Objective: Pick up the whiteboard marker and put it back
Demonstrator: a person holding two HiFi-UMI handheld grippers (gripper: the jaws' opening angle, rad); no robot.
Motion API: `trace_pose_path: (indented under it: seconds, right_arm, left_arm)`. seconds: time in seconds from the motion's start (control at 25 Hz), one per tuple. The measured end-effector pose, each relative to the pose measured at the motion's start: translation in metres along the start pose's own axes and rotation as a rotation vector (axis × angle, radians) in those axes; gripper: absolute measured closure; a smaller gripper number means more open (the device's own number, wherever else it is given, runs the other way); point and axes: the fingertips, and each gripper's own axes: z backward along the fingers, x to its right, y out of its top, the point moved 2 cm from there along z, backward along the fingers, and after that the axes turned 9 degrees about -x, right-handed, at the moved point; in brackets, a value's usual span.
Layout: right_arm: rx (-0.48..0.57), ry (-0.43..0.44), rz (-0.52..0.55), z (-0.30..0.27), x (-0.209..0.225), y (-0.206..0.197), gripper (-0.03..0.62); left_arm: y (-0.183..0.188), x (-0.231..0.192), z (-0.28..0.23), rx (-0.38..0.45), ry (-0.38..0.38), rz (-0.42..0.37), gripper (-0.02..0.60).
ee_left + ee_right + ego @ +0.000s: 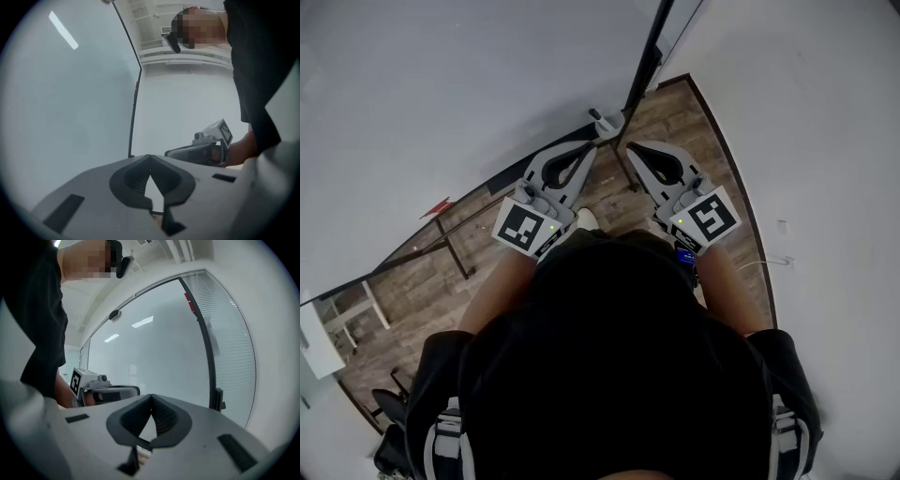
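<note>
Whiteboard [154, 348] glossy and smooth; floor [422, 281] wood-grain planks; left tool [150, 159] and right tool [151, 397] matt grey plastic

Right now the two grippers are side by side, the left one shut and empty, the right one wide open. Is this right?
Only the last part is wrong: the right gripper is shut and empty too, as the right gripper view shows.

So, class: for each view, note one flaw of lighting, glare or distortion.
Head view: the person's dark top is nearly black, without detail. Left gripper view: a light streak glares on the pale panel. Right gripper view: lamp reflections on the glass; its black frame curves.
</note>
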Motion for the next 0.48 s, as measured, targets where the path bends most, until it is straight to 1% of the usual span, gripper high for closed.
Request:
trace_pose_path:
  seconds: [0.16,0.32,0.48]
  right_arm:
    - [-0.018,0.017,-0.004,-0.022,0.012,-0.001,0.6]
    - [-0.046,0.046,-0.001,-0.042,0.034,-0.005,0.6]
    - [-0.075,0.081,0.028,-0.061,0.06,-0.01,0.6]
  left_arm:
    - [-0.001,-0.025,-0.004,0.001,0.031,0.014,0.578]
    - [-0.005,-0.043,-0.012,-0.01,0.072,0.032,0.578]
    - [-0.001,-0.055,-0.025,-0.004,0.131,0.033,0.578]
